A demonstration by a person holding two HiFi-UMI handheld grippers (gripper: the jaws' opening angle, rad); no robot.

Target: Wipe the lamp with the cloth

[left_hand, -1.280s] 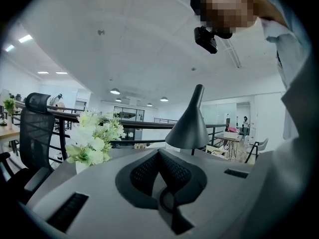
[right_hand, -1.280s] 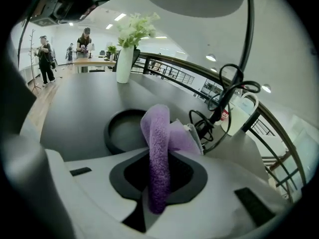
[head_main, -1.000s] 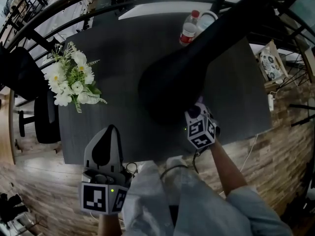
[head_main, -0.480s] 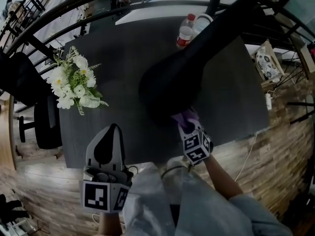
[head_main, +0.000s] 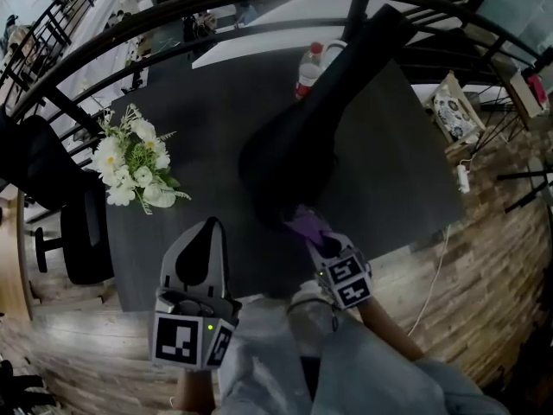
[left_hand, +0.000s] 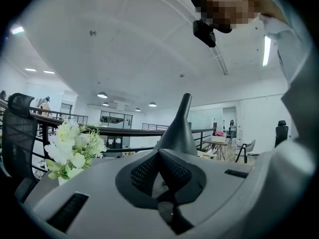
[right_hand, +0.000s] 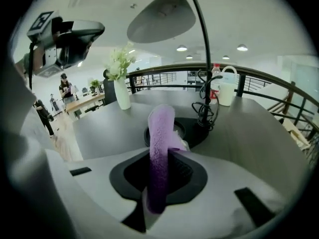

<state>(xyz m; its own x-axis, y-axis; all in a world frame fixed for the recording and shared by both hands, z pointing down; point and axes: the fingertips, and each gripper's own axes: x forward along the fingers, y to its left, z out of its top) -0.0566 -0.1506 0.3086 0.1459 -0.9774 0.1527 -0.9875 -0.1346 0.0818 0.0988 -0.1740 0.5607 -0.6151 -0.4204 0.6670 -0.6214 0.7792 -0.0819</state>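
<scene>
- Lamp (head_main: pixel 289 158): black, its wide shade hangs over the middle of the table, with a thin arm running back to a round base (right_hand: pixel 197 133) where a cord (right_hand: pixel 205 113) is coiled at the stem
- Your right gripper (head_main: pixel 321 245) is clenched on the purple cloth (head_main: pixel 304 224), which stands up between the jaws just below the shade's near rim; contact cannot be confirmed
- Your left gripper (head_main: pixel 204 232) is closed on nothing, held by the table's near edge, well apart from the lamp
- Risk: nothing steadies the lamp, so a hard upward press could swing the arm or tip it; the cloth could slip from its narrow pinch; the cord could snag
- Risk: a bottle (head_main: pixel 308 67) and a white jug (right_hand: pixel 227 91) stand just behind the base, where a shove could topple them; flowers (head_main: pixel 134 164) stand to your left
- Surface: dark grey matte table (head_main: pixel 207 93) beside a black railing (right_hand: pixel 172 67); wood plank floor (head_main: pixel 69 318); open office with ceiling lights
</scene>
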